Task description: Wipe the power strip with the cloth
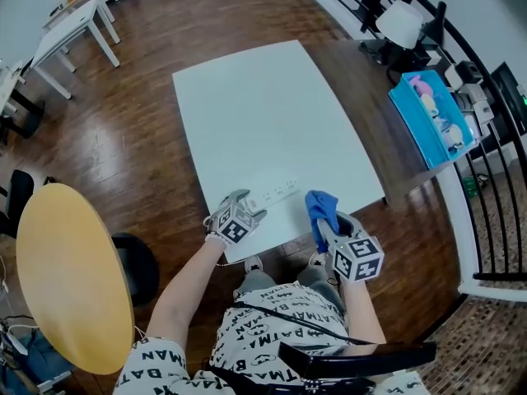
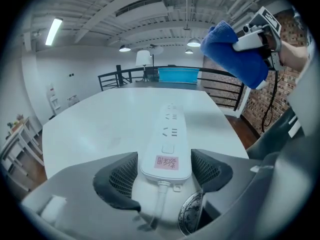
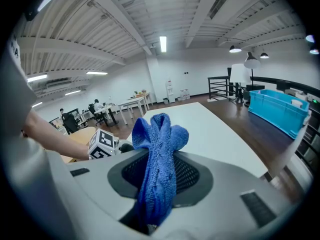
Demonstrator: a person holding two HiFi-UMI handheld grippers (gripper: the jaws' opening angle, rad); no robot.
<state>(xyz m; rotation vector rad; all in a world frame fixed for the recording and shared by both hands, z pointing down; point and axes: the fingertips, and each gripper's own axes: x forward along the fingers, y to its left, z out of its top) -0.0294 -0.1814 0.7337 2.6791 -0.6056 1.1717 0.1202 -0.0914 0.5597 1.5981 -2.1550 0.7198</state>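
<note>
Table (image 1: 272, 105); pink label (image 2: 167, 162) on power strip (image 2: 170, 129)

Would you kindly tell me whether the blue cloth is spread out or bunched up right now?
Bunched up: the blue cloth is pinched in folds between the jaws of the right claw, with a wad sticking out past them.

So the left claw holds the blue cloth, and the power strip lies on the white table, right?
No: the right claw holds the blue cloth, as the right gripper view shows. The power strip does lie on the white table.
</note>
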